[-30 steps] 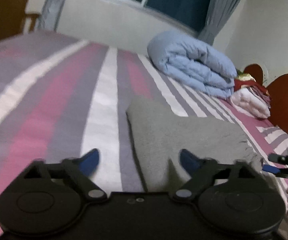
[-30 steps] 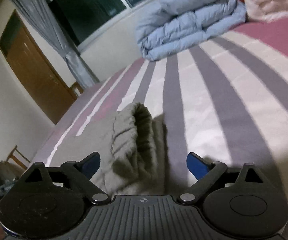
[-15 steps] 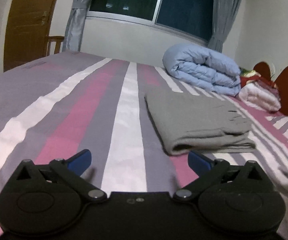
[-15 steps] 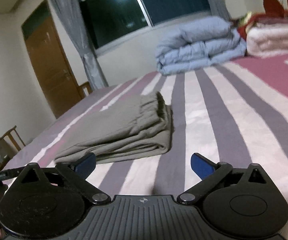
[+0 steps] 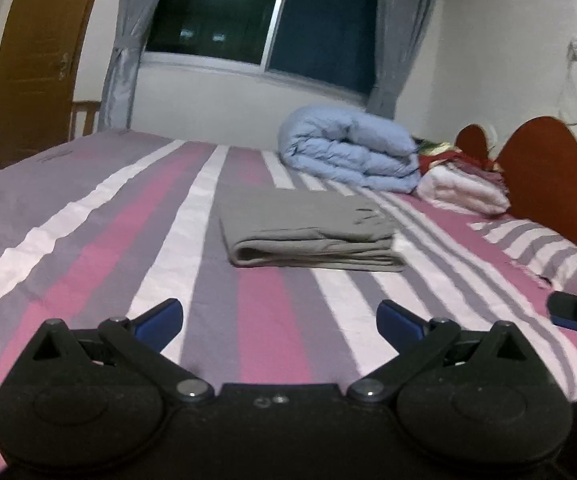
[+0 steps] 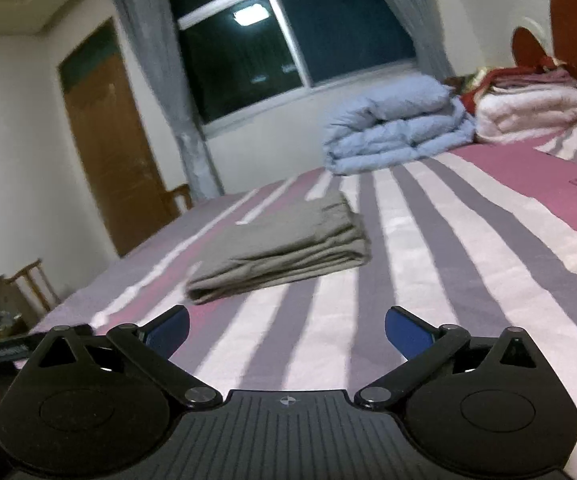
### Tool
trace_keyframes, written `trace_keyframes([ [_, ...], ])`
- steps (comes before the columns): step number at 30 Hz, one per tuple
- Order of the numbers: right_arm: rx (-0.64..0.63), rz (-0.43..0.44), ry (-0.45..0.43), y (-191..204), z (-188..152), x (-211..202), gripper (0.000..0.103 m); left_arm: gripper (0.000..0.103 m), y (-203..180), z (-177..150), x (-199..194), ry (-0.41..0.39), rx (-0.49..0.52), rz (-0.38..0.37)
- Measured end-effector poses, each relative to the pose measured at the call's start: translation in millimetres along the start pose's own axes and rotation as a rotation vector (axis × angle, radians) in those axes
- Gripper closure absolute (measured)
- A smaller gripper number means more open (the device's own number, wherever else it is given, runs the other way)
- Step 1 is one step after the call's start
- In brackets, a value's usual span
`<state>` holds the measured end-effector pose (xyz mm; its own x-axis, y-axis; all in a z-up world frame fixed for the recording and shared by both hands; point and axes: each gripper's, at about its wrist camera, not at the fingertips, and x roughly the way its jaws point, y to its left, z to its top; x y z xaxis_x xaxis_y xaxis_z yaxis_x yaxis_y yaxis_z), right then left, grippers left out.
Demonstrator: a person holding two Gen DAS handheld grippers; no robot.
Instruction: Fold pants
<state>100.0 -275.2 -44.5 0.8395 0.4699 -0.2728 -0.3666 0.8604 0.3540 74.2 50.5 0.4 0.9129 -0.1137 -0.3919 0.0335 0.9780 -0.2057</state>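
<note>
Pants (image 5: 308, 232) lie folded in a flat, tidy pile in the middle of the bed (image 5: 88, 240), so the folding looks finished. Left tongs (image 5: 279, 320) and right tongs (image 6: 287, 330) hang open and empty, well apart from it.

The grey pants (image 5: 308, 226) (image 6: 288, 246) lie folded into a flat, layered rectangle on the striped bed (image 5: 128, 240), stacked edges showing along the near side, well short of the rolled blue quilt (image 5: 348, 148) behind them.
</note>
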Motion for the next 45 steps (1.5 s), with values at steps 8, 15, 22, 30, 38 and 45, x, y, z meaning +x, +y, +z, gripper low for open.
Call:
trace_keyframes([
  [8, -0.139, -0.071, -0.02, 38.2, -15.2, -29.3, 0.0, 0.006, -19.8, -13.9, -41.2, -0.017, 0.016, -0.008],
  [15, -0.237, -0.074, -0.072, 56.5, -25.7, -46.7, 0.0, 0.006, -33.5, -17.4, -58.6, -0.043, 0.062, -0.025],
  [22, -0.246, -0.089, -0.082, 54.2, -28.9, -44.8, 0.0, 0.006, -35.4, -20.6, -56.1, -0.035, 0.087, -0.03],
  [30, -0.201, -0.106, -0.068, 44.6, -29.7, -37.2, 0.0, 0.006, -36.9, -20.5, -53.8, -0.035, 0.092, -0.037],
  [38, -0.212, -0.105, -0.073, 46.4, -29.3, -38.2, 0.0, 0.006, -36.1, -22.2, -54.0, -0.036, 0.1, -0.04],
  [45, -0.216, -0.104, -0.075, 49.3, -31.9, -37.2, 0.0, 0.006, -34.9, -22.9, -55.4, -0.044, 0.102, -0.038],
])
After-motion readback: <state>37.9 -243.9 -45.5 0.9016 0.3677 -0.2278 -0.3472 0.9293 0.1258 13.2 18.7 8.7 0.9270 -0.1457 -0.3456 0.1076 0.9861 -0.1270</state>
